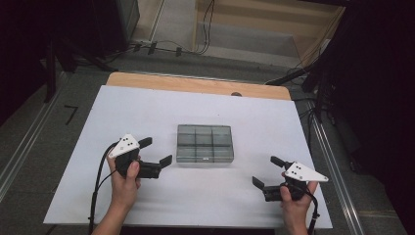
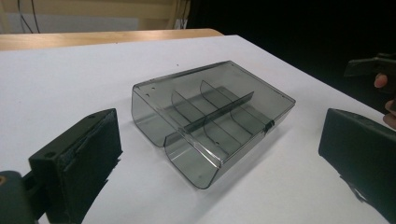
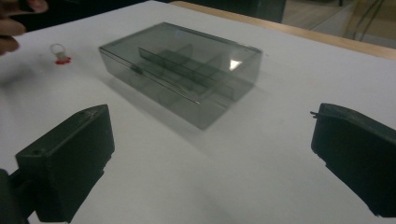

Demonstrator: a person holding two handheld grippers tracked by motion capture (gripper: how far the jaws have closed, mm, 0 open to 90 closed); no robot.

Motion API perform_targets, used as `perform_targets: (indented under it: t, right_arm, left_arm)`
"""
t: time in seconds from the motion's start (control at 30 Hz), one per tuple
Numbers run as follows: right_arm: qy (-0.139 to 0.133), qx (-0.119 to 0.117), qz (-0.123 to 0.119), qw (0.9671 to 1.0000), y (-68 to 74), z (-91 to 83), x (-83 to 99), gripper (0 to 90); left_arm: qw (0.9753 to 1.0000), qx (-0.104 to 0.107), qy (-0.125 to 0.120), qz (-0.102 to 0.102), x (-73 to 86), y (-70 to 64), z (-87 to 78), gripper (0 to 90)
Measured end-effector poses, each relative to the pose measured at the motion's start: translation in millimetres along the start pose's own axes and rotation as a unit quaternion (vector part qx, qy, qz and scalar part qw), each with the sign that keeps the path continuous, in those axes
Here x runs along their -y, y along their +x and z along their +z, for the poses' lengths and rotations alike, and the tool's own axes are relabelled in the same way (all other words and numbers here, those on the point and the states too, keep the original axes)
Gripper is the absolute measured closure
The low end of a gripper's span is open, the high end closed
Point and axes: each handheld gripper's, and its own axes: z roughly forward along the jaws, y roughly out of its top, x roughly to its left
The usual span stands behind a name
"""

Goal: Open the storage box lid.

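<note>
High view: box (image 1: pixel 204 143) at centre of white table (image 1: pixel 147 107), lid closed, dividers visible through smoked plastic. Left gripper (image 1: pixel 155 152) just left of box, jaws apart, empty. Right gripper (image 1: pixel 265 173) near front right corner, well apart from box, jaws apart, empty. Right gripper view: small red-and-white ring (image 3: pixel 59 52) beside box. Step judged: approach, pre-grasp. Next move: steady box with one gripper, catch lid at front latch (image 2: pixel 269 125) with other.

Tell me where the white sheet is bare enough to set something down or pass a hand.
The widest bare stretch of the white sheet lies beyond the smoky compartment box, toward the wooden table edge. The near strip between the left gripper and right gripper is also bare. It is crowded beside the box's left end, where the left gripper's open jaws and a small red-and-white ring terminal sit.
</note>
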Motion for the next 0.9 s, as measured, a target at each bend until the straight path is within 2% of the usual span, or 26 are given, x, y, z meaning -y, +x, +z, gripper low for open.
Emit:
perform_targets:
  t: [0.03,0.23,0.53,0.57,0.73,0.8,0.83,0.87,0.9]
  right_arm:
    - [-0.003,-0.013,-0.006,0.9999,7.2,4.2,-7.2,0.0]
    - [-0.002,-0.039,-0.024,0.9990,22.1,16.3,-25.0,0.0]
    - [-0.001,-0.045,-0.019,0.9988,31.1,35.2,-43.4,0.0]
    - [-0.001,-0.039,-0.021,0.9990,33.3,41.3,-50.2,2.2]
    - [-0.002,-0.042,-0.030,0.9987,38.8,56.2,-64.9,5.4]
    - [-0.003,-0.054,-0.036,0.9979,42.9,68.7,-74.0,11.8]
    - [-0.003,-0.054,-0.036,0.9979,42.9,68.7,-74.0,11.8]
    - [-0.002,-0.056,-0.037,0.9977,44.0,72.7,-75.5,14.1]
    - [0.003,-0.055,-0.034,0.9979,46.2,80.1,-75.0,24.2]
  left_arm:
    - [1.0000,0.002,-0.001,0.001,1.0,-1.2,0.3,0.0]
    - [0.9999,0.009,0.000,0.008,3.7,-5.7,1.5,0.0]
    - [0.9997,0.019,0.002,0.014,5.2,-9.3,3.6,0.0]
    - [0.9997,0.019,0.003,0.015,5.4,-9.8,3.9,0.0]
    - [0.9996,0.022,0.001,0.017,5.8,-10.6,4.8,0.0]
    - [0.9995,0.023,0.004,0.019,6.5,-11.0,5.9,0.0]
    - [0.9995,0.023,0.004,0.019,6.5,-11.0,5.9,0.0]
    - [0.9995,0.024,0.004,0.019,6.8,-11.3,6.2,0.0]
    - [0.9995,0.025,0.004,0.020,7.0,-12.0,6.7,0.0]
